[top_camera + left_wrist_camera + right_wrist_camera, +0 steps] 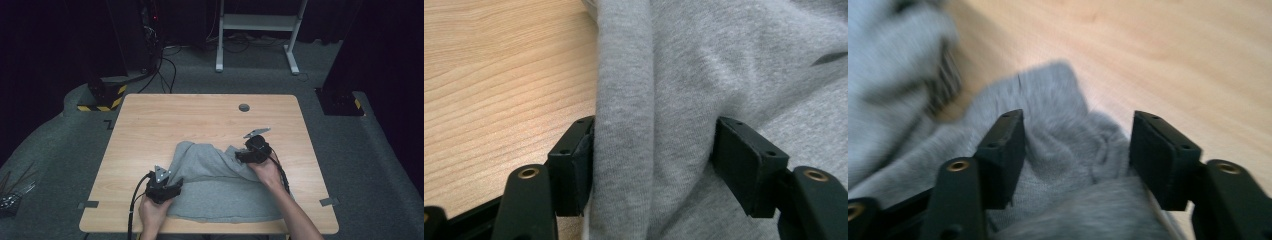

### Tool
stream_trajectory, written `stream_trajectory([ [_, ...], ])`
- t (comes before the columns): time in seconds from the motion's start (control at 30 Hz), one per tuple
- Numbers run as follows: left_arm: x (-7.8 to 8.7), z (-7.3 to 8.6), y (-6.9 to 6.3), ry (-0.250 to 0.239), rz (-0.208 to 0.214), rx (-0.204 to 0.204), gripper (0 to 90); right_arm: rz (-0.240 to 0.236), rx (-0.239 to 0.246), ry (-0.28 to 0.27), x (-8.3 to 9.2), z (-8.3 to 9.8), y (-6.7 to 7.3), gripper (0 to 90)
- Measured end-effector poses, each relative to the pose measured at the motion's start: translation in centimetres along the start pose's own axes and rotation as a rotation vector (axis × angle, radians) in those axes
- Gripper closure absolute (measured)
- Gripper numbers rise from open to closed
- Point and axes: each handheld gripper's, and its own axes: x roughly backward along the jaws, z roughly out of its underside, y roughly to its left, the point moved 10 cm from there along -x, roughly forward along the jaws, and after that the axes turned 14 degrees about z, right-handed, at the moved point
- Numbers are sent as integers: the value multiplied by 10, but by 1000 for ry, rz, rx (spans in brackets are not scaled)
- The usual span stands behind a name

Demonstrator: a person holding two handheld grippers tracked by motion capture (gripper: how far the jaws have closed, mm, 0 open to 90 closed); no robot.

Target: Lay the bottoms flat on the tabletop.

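Currently the grey sweatshirt [220, 185] lies rumpled on the near half of the wooden table [150, 125]. Judged soft, limp and light, it should be gripped at a thick folded edge. The left gripper [651, 150] straddles a bunched fold, jaws wide, grip unconfirmed. The right gripper [1078, 145] stands released over crumpled cloth.

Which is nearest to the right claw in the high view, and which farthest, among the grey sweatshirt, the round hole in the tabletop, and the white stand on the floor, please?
From the right claw:
1. Grey sweatshirt, directly under it.
2. Round hole, farther up the tabletop.
3. White stand, on the floor beyond the table.
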Motion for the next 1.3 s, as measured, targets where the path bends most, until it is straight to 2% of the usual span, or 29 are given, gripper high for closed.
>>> stream_trajectory([
  [0.13,0,0,0,0,0,0,360,-32,16,97,-17,12,10,379],
  [0.17,0,0,0,0,0,0,360,-22,27,99,-17,13,12,434],
  [0.27,0,0,0,1,-1,-1,360,-20,123,103,-11,14,17,749],
  [0.3,0,0,0,0,0,1,360,-15,153,100,-9,15,17,825],
  [0.33,0,0,0,0,0,1,360,-21,160,93,-8,15,18,846],
  [0.4,0,0,0,1,-1,-1,360,-30,145,62,-3,11,15,858],
  [0.43,0,0,0,1,0,1,360,-37,122,34,1,7,14,860],
  [0.53,0,0,0,1,-1,-1,360,-65,80,-66,25,-9,14,861],
  [0.63,0,0,0,3,-1,-1,360,-84,137,-184,62,-21,25,861],
  [0.67,0,0,0,3,-3,-3,360,-88,152,-208,71,-22,30,861],
  [0.73,0,0,0,1,-3,-1,359,-111,195,-258,93,-17,45,861],
  [0.8,0,0,0,-3,3,8,357,-148,222,-286,108,-3,61,860],
  [0.87,0,-1,1,-14,8,30,356,-197,250,-266,110,20,78,858],
  [0.93,0,-2,2,-26,25,50,354,-200,301,-207,98,46,90,854],
  [1.03,2,-5,4,-19,34,69,350,-204,318,-115,74,75,94,837],
  [1.1,6,-11,1,-31,47,64,349,-197,331,-102,69,81,95,815],
  [1.2,12,-31,-8,-51,80,43,340,-174,372,-102,72,80,96,776],
  [1.23,12,-39,-12,-54,90,31,332,-173,374,-107,74,78,95,752],
  [1.3,12,-54,-20,-52,105,3,319,-168,347,-124,77,73,92,687],
])
